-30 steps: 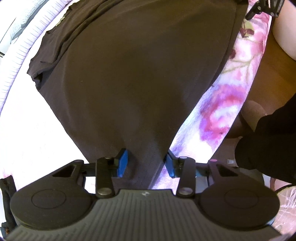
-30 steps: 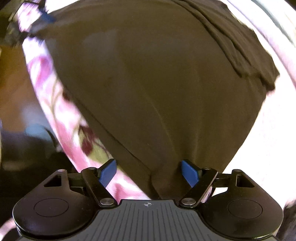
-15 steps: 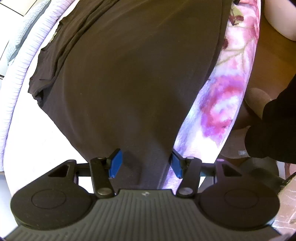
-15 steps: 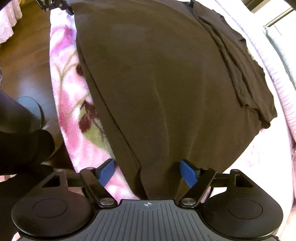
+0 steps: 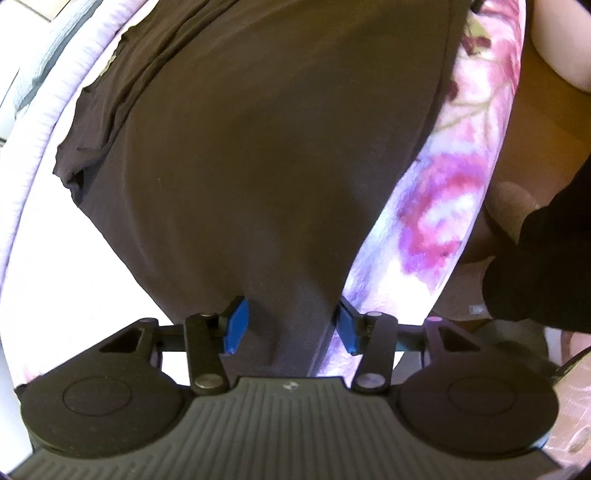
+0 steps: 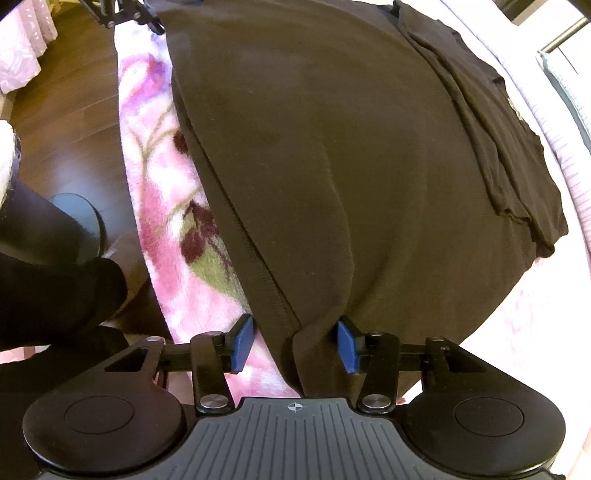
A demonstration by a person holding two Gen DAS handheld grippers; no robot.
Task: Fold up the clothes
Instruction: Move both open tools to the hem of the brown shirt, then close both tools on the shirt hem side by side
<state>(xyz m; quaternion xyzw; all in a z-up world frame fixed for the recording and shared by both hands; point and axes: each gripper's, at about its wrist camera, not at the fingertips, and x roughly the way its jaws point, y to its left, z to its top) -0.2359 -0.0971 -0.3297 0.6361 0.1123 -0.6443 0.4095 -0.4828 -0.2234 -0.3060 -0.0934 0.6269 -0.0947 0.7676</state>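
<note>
A dark brown garment (image 5: 266,155) lies spread flat on a pink floral blanket (image 5: 436,221), with a folded-over strip along its far side (image 6: 491,122). My left gripper (image 5: 291,328) points down at one near corner of the garment. Its jaws are closing with the cloth between the blue pads, which do not clamp it. My right gripper (image 6: 295,345) stands over the other near corner at the stitched hem (image 6: 258,266). Its jaws are closing too; the cloth reaches the right pad, and blanket shows beside the left pad.
The blanket's edge (image 6: 147,206) drops to a dark wooden floor (image 6: 62,122). A person's dark-clad legs (image 6: 48,295) stand close beside the bed. A ribbed white cover (image 6: 569,177) borders the far side of the garment. The left gripper's body (image 6: 122,13) shows at the far corner.
The right jaws have narrowed a good deal around the hem corner, and that view has rolled and sharpened. The left jaws stand slightly wider than a second ago, still over the same corner.
</note>
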